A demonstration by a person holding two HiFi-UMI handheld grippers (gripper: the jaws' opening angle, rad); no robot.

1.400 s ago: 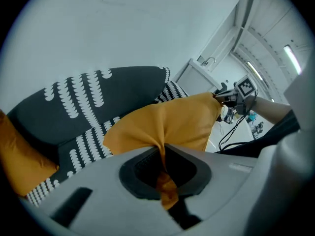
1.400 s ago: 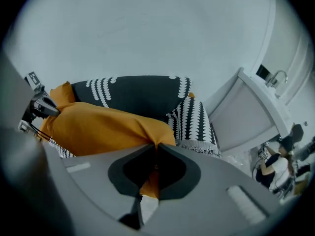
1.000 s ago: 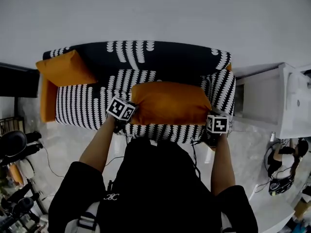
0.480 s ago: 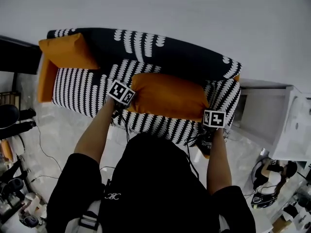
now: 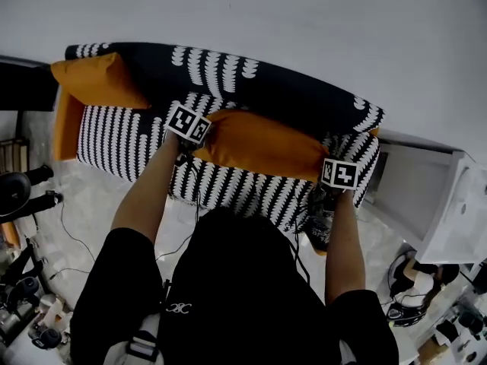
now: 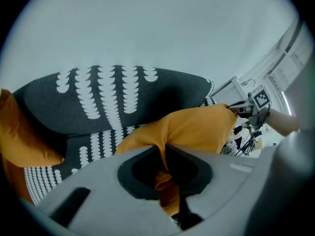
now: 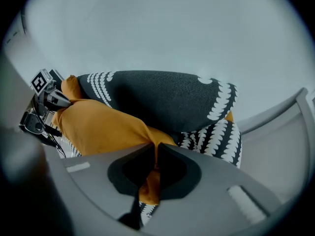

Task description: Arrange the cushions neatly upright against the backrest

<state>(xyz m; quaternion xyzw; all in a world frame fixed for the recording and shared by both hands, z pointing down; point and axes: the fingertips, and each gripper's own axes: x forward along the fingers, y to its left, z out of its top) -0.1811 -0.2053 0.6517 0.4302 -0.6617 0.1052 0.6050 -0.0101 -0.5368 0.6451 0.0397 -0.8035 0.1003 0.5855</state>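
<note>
An orange cushion [image 5: 262,143] lies lengthwise on the seat of a black-and-white patterned sofa [image 5: 228,188], close to its dark backrest [image 5: 281,90]. My left gripper [image 5: 199,150] is shut on the cushion's left corner, and in the left gripper view the fabric [image 6: 197,127] is pinched between the jaws [image 6: 165,149]. My right gripper [image 5: 323,179] is shut on the right corner, where orange cloth [image 7: 98,127] runs into the closed jaws [image 7: 155,149]. A second orange cushion [image 5: 95,82] leans in the sofa's far left corner.
An orange side piece [image 5: 65,128] covers the sofa's left end. A white cabinet [image 5: 426,196] stands just right of the sofa. Cables and dark gear [image 5: 23,196] lie on the floor at the left. A plain wall [image 5: 304,21] rises behind the backrest.
Both grippers have carried the cushion away from the seat's front edge toward the backrest. Less of its broad face shows than before. The corner cushion has not moved.
</note>
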